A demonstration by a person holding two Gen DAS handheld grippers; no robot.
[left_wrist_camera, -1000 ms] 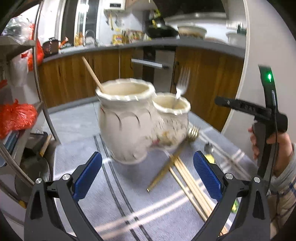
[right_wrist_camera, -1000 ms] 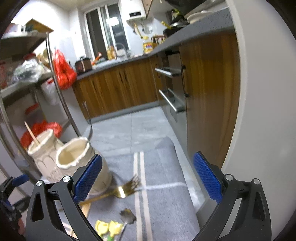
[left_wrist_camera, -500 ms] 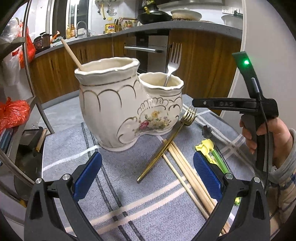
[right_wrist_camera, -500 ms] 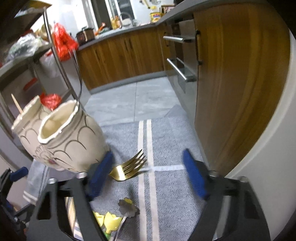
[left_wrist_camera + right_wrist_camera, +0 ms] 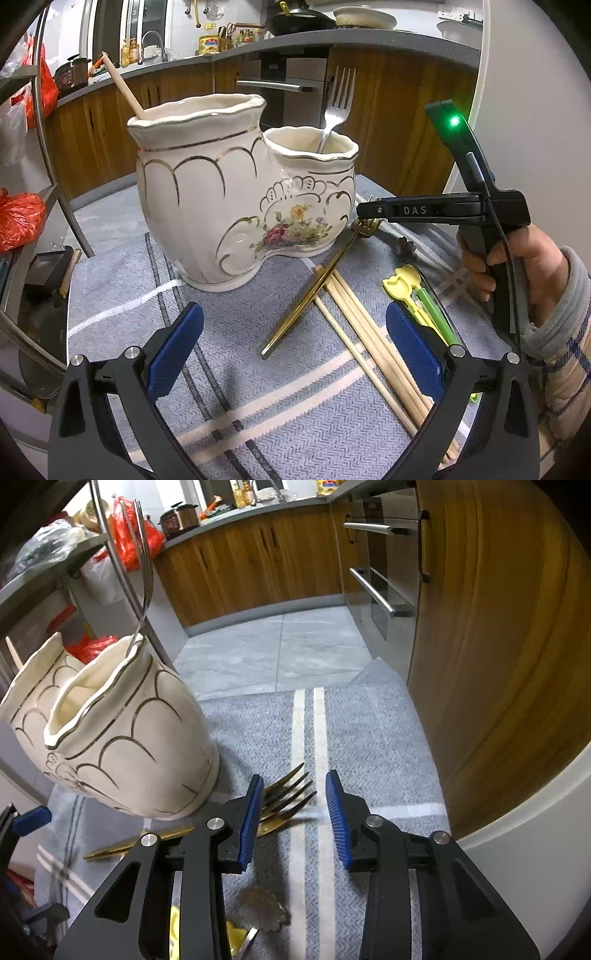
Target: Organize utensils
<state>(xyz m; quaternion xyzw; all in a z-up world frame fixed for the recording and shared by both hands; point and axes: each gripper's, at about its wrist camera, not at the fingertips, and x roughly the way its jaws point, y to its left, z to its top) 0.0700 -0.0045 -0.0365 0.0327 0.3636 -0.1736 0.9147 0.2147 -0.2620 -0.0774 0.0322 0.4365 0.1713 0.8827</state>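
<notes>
A cream ceramic double holder (image 5: 236, 206) stands on a grey striped cloth (image 5: 229, 373). A silver fork (image 5: 334, 110) stands in its small cup and a wooden chopstick (image 5: 123, 86) in the large one. A gold fork (image 5: 314, 288) lies beside the holder, with several chopsticks (image 5: 369, 332) next to it. My right gripper (image 5: 293, 805) is low over the gold fork's tines (image 5: 288, 794). Its jaws are closing with the tines between them, and the right pad is still clear of them. My left gripper (image 5: 295, 350) stands open and holds nothing, short of the gold fork's handle.
A yellow and green utensil (image 5: 417, 295) and a flower-headed spoon (image 5: 262, 908) lie near the right hand (image 5: 517, 258). Wooden cabinets (image 5: 498, 664) rise close on the right. A metal rack with red bags (image 5: 18, 218) stands on the left.
The right gripper has come down and forward onto the gold fork's tines, and its jaws have narrowed from wide open. The left gripper stays open and has tilted a little.
</notes>
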